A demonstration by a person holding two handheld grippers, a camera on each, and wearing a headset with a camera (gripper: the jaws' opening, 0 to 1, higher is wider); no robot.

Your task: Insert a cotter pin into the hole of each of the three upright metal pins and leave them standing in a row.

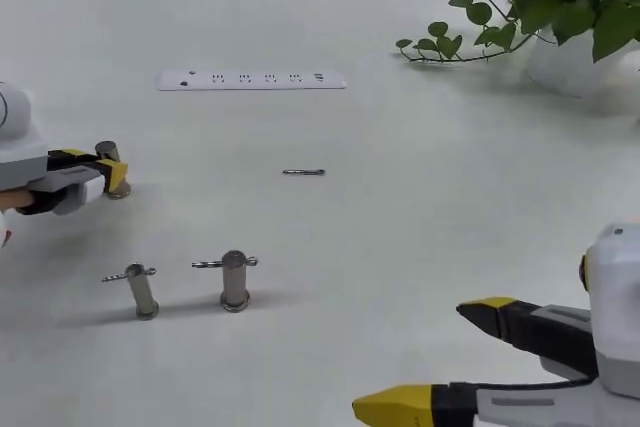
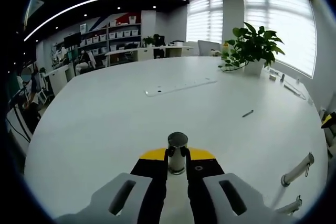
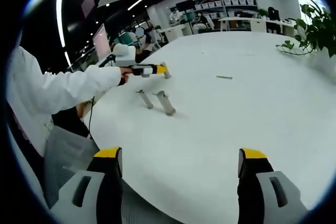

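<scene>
left gripper [image 2: 177, 169] jaws pinch bare metal pin [image 2: 177, 144], upright, left of the loose cotter pin [image 1: 303, 172]. right gripper [image 3: 178, 162] jaws spread.

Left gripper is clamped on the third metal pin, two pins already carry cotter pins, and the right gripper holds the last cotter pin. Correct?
Not quite: the right gripper is open and empty in the right gripper view; the last cotter pin lies loose on the table. The rest holds.

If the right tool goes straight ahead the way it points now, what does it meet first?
Probably the nearer upright metal pin, which stands almost dead ahead of the open right tool; bare table lies between, though depth is unclear.
</scene>
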